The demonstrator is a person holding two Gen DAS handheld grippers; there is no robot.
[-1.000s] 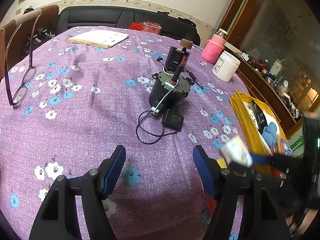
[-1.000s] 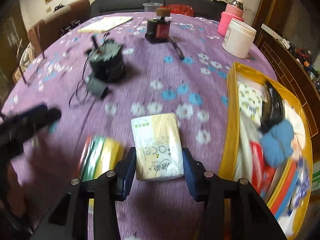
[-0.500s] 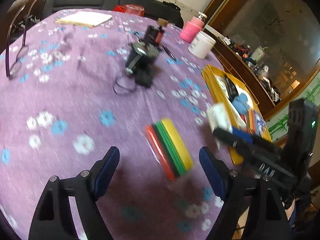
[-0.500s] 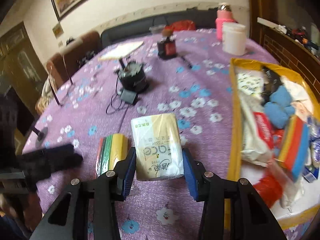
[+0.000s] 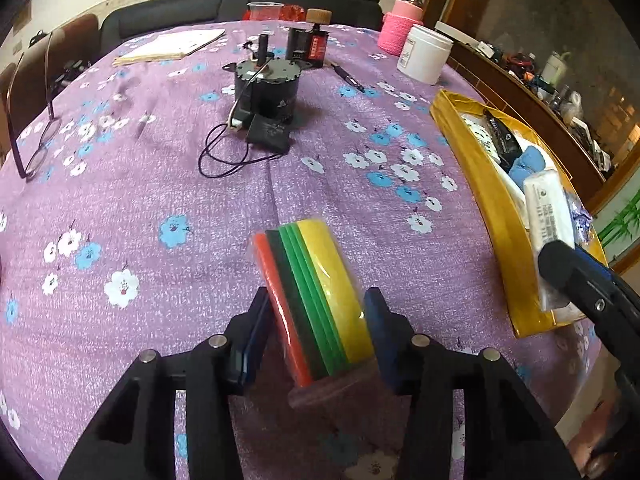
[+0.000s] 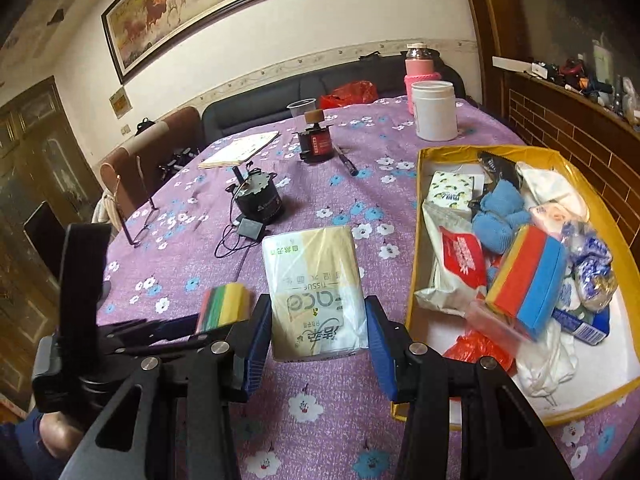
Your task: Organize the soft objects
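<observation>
We have bare purple cloth point(image 5: 120, 208) left of the sponge pack point(image 5: 320, 300); the yellow box point(image 6: 416, 208) sits at the table's right edge, crowded with soft things. Our left gripper point(image 5: 316, 332) has just been closing, and its pads now press the pack's sides, where a second ago nothing lay between them. Our right gripper point(image 6: 318, 336) clamps the tissue pack point(image 6: 316, 292), printed "TISSUE", lifted just left of the box. The motor point(image 5: 266, 84) stands well apart.

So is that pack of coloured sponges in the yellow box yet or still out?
Still out. The sponge pack sits between the left tool's closing pads, over the purple cloth, beside the yellow box.
</observation>
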